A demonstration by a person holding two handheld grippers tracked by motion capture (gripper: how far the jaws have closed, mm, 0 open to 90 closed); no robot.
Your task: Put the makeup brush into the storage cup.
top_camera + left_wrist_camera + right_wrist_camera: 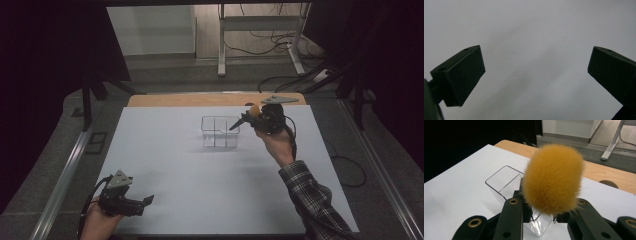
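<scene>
Between the jaws of our right gripper [544, 216] sits a fluffy orange brush head [553, 178]; the jaws are pressed together on its lower part, so the tuft stands up above them. We hold it just over the clear divided box [220, 131], which stands in the middle of the white table [165, 165], and the gripper tip points down into the right side of this box. We judge that the light box could tip or slide if the gripper knocks its thin wall on the way down. The soft brush could also twist in the grip and miss its compartment. Our left gripper [147, 201] rests well apart at the near edge, with its jaws spread and nothing between them.
</scene>
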